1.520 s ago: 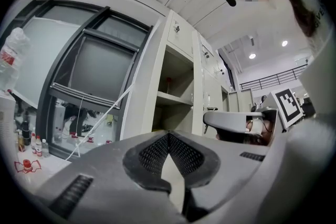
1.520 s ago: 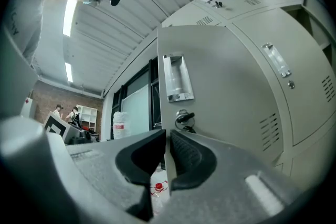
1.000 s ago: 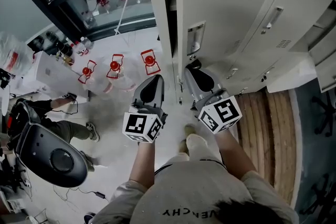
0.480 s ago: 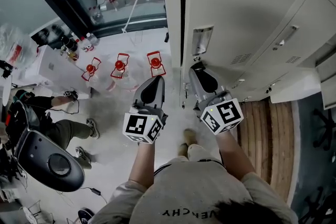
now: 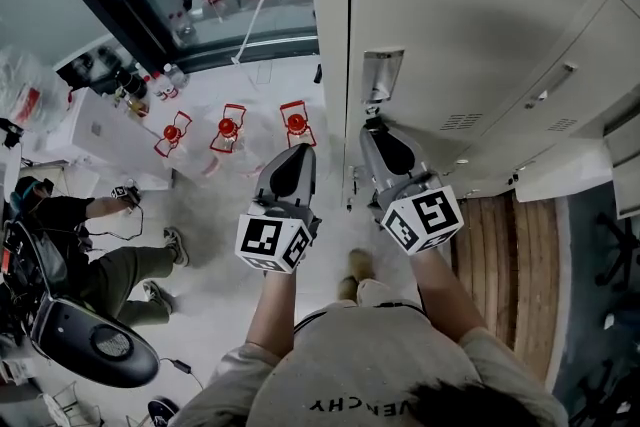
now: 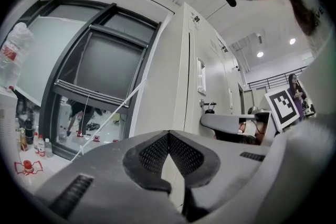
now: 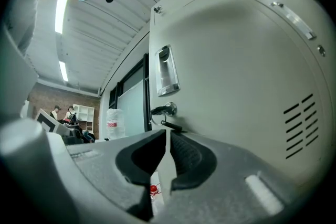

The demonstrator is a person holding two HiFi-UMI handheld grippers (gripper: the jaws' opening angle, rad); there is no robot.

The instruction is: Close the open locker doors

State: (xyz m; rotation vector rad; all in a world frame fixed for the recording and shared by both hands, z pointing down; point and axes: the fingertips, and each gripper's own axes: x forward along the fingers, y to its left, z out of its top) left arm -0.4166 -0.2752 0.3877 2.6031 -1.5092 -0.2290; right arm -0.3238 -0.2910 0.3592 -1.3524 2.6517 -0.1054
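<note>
Head view: looking steeply down a grey locker bank. The tall locker door (image 5: pixel 470 25) at the bank's left edge looks almost flush, with only a thin dark seam along its left edge. The right gripper (image 5: pixel 374 127) points at the door just below the recessed handle (image 5: pixel 381 75); whether it touches is unclear. The left gripper (image 5: pixel 299 149) hangs beside it, off the bank's left edge. Further right, a lower door (image 5: pixel 560 170) juts out, open.

Left gripper view: the left gripper (image 6: pixel 168 136) is clenched with nothing in it, aimed along the bank's side panel (image 6: pixel 168 76).

Right gripper view: the right gripper (image 7: pixel 167 134) has its jaws drawn together and gripping nothing. The door (image 7: pixel 236 71) fills the right side, with the handle (image 7: pixel 165 71) and a lock loop (image 7: pixel 167 109) just above the tips.

Likely risks: the tips could skid on the smooth metal or snag the lock loop. A light push may leave the latch uncaught, so the door springs back.
</note>
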